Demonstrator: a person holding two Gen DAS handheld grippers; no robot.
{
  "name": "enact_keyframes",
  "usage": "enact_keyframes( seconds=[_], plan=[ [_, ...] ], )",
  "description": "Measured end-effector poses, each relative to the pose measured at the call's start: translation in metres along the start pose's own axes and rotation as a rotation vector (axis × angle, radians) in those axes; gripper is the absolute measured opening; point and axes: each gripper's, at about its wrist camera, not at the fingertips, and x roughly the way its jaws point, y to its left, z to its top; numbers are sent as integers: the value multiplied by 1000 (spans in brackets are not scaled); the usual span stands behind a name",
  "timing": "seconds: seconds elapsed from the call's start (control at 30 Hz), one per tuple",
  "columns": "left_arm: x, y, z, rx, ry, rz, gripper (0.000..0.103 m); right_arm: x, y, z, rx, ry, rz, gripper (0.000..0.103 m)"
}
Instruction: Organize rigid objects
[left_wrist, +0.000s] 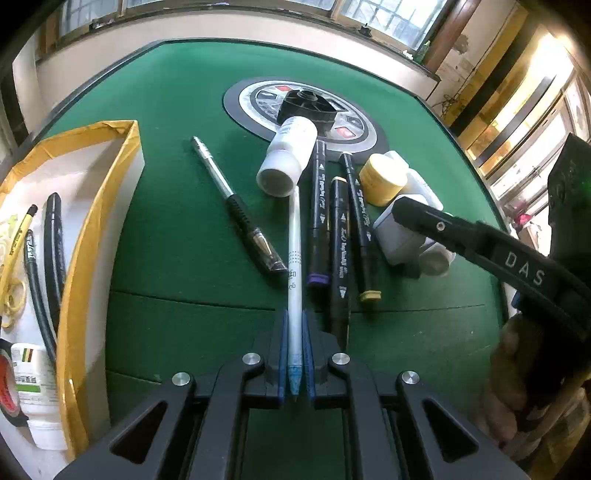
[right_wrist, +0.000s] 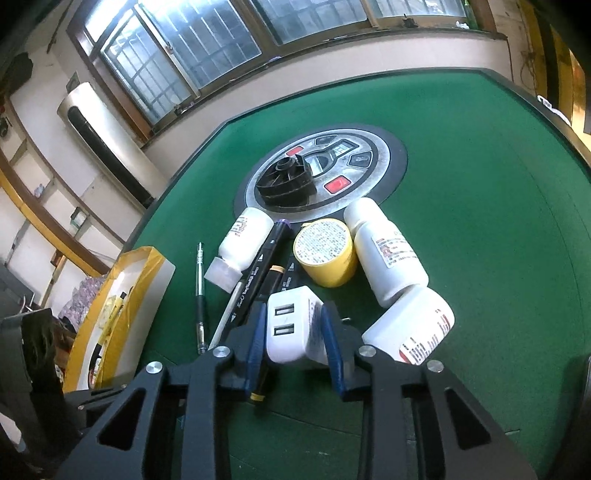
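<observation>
My left gripper (left_wrist: 294, 325) is shut on a white pen (left_wrist: 295, 258) that points away along the green table. My right gripper (right_wrist: 293, 314) has its jaws around a white USB charger (right_wrist: 291, 325), which also shows in the left wrist view (left_wrist: 395, 236) under the right gripper's finger (left_wrist: 424, 218). Several black markers (left_wrist: 340, 229), a black-grip pen (left_wrist: 236, 206), white bottles (right_wrist: 388, 254) and a yellow jar (right_wrist: 327, 251) lie clustered in the middle. A yellow-edged white box (left_wrist: 99, 206) at left holds cables and small items.
A round control panel (right_wrist: 369, 158) with a black plastic part (right_wrist: 286, 182) sits in the table's middle. The box also shows in the right wrist view (right_wrist: 122, 295). A window wall lies beyond the table's far edge.
</observation>
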Motion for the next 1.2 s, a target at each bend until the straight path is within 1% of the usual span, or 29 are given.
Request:
enact_keyframes(
  seconds=[0.1, 0.17, 0.27, 0.3, 0.33, 0.37, 0.4, 0.43, 0.5, 0.57, 0.63, 0.73, 0.83, 0.9, 0.97, 1.0, 1.03, 1.07, 1.1, 1.13, 1.2],
  plan=[
    [-5, 0, -3, 4, -8, -2, 7, -2, 0, -1, -4, -2, -4, 27],
    [-8, -2, -8, 21, 1, -7, 6, -4, -1, -2, 3, 4, 3, 26],
    [-22, -1, -17, 14, -21, -24, 6, -16, -6, -7, 26, -14, 30, 25],
    [-28, -1, -20, 11, -22, -42, 6, -20, -8, -9, 33, -16, 45, 25],
    [-37, -4, -26, 23, -30, -78, 6, -22, -7, -9, 25, -15, 46, 25],
    [-42, -7, -31, 31, -28, -94, 6, -23, -6, -7, 9, -9, 34, 25],
    [-44, -11, -36, 40, -18, -110, 6, -24, -7, -5, 2, -6, 22, 25],
    [-45, -17, -43, 50, 3, -149, 6, -25, -9, -2, -2, -2, 18, 25],
    [-41, -27, -51, 65, 30, -185, 6, -29, -11, 4, -12, 1, 21, 25],
    [-32, -41, -59, 94, 63, -195, 6, -37, -14, 12, -11, -10, 12, 25],
    [-24, -55, -61, 113, 76, -215, 6, -47, -14, 17, -18, -23, 1, 25],
    [-12, -73, -55, 133, 86, -227, 6, -63, -12, 18, -21, -45, 0, 25],
    [2, -89, -49, 152, 102, -242, 7, -74, -10, 17, -21, -54, 19, 25],
    [9, -94, -47, 163, 126, -275, 7, -77, -9, 17, -17, -56, 28, 25],
    [7, -89, -47, 159, 137, -304, 12, -77, -9, 16, -6, -53, 45, 25],
    [1, -84, -46, 151, 126, -318, 25, -76, -9, 16, -1, -50, 55, 25],
    [-7, -74, -46, 136, 104, -326, 43, -74, -7, 17, 0, -48, 60, 25],
    [-17, -63, -44, 115, 67, -319, 49, -72, -6, 17, 0, -47, 63, 25],
    [-27, -53, -43, 94, 32, -307, 53, -71, -4, 16, 1, -46, 64, 25],
    [-35, -41, -38, 73, -3, -286, 53, -70, -2, 16, 0, -43, 69, 25],
    [-40, -26, -28, 47, -31, -238, 53, -66, 5, 15, -2, -36, 83, 25]
  ],
)
